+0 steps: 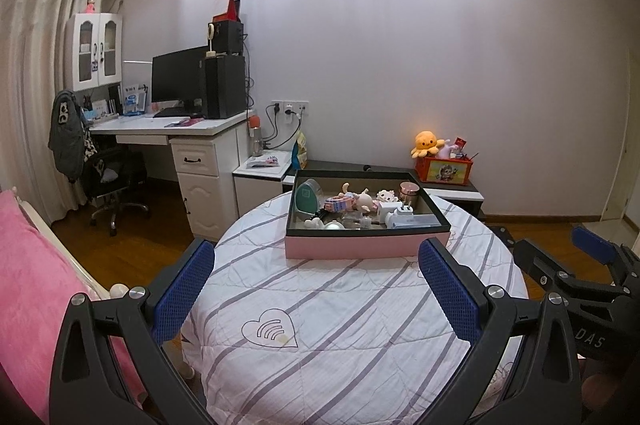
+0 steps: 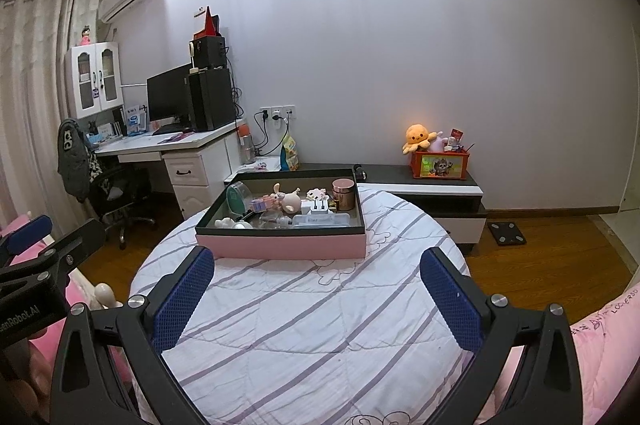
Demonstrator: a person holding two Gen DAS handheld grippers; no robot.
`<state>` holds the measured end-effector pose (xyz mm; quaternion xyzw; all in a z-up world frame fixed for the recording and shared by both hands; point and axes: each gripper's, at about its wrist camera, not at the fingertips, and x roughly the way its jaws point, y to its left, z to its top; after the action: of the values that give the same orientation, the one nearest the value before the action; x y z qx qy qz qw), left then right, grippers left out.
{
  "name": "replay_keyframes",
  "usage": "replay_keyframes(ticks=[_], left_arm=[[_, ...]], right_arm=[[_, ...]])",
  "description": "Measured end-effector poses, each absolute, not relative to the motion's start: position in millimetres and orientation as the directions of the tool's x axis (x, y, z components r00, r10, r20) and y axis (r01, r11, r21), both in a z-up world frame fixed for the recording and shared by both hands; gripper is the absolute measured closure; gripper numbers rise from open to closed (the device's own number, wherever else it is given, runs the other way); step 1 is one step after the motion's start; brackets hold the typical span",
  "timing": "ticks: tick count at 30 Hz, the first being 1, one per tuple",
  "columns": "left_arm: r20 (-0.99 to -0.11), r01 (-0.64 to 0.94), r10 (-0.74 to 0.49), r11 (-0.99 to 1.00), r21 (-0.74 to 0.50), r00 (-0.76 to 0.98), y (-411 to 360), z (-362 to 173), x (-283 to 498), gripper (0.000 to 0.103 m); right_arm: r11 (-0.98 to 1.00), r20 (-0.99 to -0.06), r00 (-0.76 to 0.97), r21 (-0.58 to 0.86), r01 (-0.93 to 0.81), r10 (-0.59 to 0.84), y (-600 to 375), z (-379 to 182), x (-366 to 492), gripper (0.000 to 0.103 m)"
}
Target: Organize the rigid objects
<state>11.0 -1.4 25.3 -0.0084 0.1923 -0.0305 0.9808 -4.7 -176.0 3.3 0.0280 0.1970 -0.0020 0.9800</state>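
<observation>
I see every small thing gathered in the box (image 1: 368,245) at the far side of the round worktop (image 1: 340,325): a teal case (image 1: 309,199), a doll (image 1: 362,199), a copper jar (image 1: 409,194), white chargers (image 1: 402,214) and some clear bits I can't make out. The striped cloth around the box is bare, with nothing loose on it. So the things already lie collected in one place; this would fit either a finished tidy or a box waiting to be sorted out, and I can't judge which.

My left tongs (image 1: 316,289) hover low over the near edge, spread wide and holding nothing. My right tongs (image 2: 318,293) sit alongside at similar height, equally spread and empty. Both point at the box, well short of it.
</observation>
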Motion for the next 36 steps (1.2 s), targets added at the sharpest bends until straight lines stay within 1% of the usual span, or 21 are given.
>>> replay_keyframes(ticks=[15,18,27,36], left_arm=[[-0.401,0.039,-0.062,0.997,-0.064,0.914,1.4,17.2,17.1,0.0],[-0.391,0.014,-0.029,0.999,-0.041,0.92,0.2,17.4,14.7,0.0],[-0.388,0.015,-0.026,0.999,-0.031,0.921,1.0,19.9,15.0,0.0],[-0.388,0.044,-0.067,0.997,-0.068,0.919,3.7,20.2,14.4,0.0]], right_arm=[[0.999,-0.388,0.922,0.052,0.012,0.009,-175.8,2.3,-4.5,0.0],[0.999,-0.388,0.922,0.05,0.012,0.008,-175.6,2.0,-4.3,0.0],[0.999,-0.391,0.921,0.05,0.01,0.01,-175.9,0.7,-3.5,0.0],[0.999,-0.394,0.919,0.048,0.01,0.009,-175.3,-0.3,-2.9,0.0]])
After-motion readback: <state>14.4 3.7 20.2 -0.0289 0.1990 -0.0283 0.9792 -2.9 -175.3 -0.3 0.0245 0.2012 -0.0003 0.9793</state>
